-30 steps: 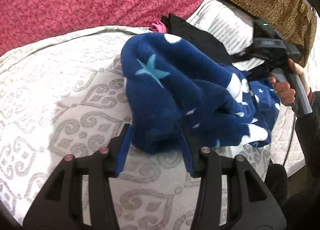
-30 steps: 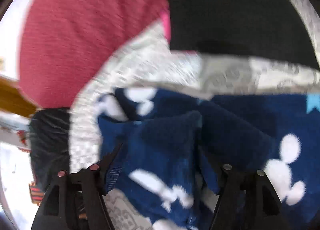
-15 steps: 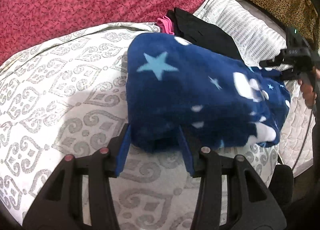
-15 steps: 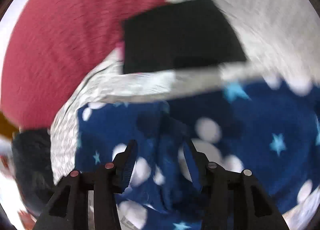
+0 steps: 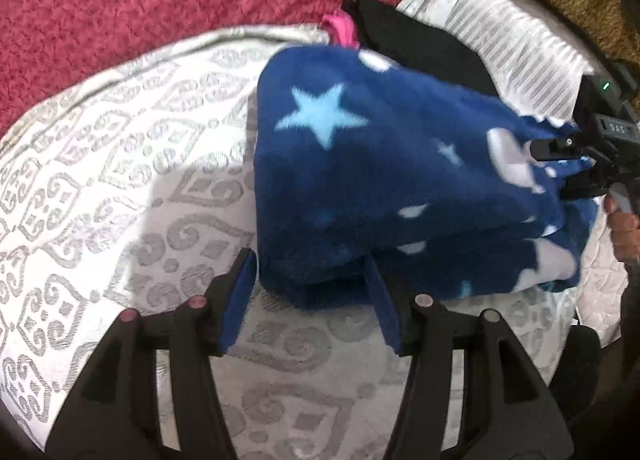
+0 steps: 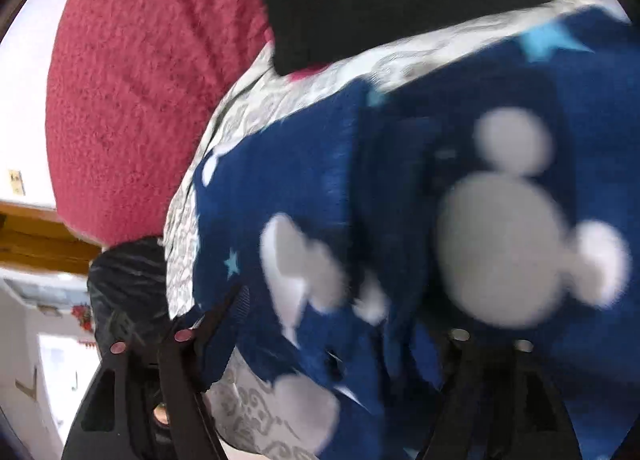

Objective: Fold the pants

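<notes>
- Navy fleece pants (image 5: 384, 188), printed with pale blue stars and white mouse-head shapes, lie bunched in a thick fold on the bed's white quilt (image 5: 120, 164) with its grey scroll pattern.
- Left tool (image 5: 312, 292): its two blue-padded fingers stand apart on either side of the near edge of the fold, with fabric between them; whether the pads press the cloth cannot be told.
- Right tool (image 6: 340, 324): its fingers are spread wide and the pants fill the gap between them, covering the right finger; the view is blurred, so a grip cannot be confirmed.
- From the left wrist view the right tool (image 5: 592, 152) sits at the far end of the pants, a hand (image 5: 622, 228) on its handle.
- Beyond the pants lie a folded black garment (image 5: 420, 44) with a bit of pink cloth (image 5: 342, 30) beside it, and a crimson blanket (image 5: 160, 0) behind.
</notes>
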### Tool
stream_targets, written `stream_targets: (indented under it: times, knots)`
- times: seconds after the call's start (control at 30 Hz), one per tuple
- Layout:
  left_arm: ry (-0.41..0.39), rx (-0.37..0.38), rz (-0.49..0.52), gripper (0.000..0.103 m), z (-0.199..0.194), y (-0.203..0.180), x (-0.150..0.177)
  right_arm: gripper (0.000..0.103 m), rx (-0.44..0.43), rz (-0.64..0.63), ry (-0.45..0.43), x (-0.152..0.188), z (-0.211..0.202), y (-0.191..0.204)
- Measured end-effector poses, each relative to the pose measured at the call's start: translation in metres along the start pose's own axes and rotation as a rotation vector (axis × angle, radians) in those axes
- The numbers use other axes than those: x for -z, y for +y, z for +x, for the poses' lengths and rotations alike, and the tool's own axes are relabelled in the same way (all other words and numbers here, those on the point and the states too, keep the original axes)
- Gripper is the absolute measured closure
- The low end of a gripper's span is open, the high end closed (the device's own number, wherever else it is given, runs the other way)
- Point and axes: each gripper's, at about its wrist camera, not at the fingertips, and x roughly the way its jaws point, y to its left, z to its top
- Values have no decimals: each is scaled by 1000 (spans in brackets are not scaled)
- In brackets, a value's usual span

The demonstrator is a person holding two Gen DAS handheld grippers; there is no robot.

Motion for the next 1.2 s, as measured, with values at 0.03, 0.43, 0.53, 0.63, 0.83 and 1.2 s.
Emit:
stream_targets:
  times: [0.03, 0.43, 0.53, 0.63, 0.83, 1.2]
  knots:
    - [7, -10, 1, 46, 3, 1, 0, 89, 86, -33, -3, 0, 2, 10]
    - [5, -39, 34, 52, -14, -5, 6, 64, 266, -98, -55, 17, -28, -15]
    - [-60, -25, 42, 52, -35, -16, -2, 44, 372, -144, -120, 26, -41, -8]
    - [-154, -2, 81, 52, -55, -37, -20, 40, 467, -200, -199, 35, -57, 4]
    - [-162, 3, 178, 52, -33, -78, -51, 40, 519, -240, -262, 51, -71, 10]
    - [-30, -203, 76, 44, 17, -41, -38, 40, 534, -235, -284, 62, -80, 7]
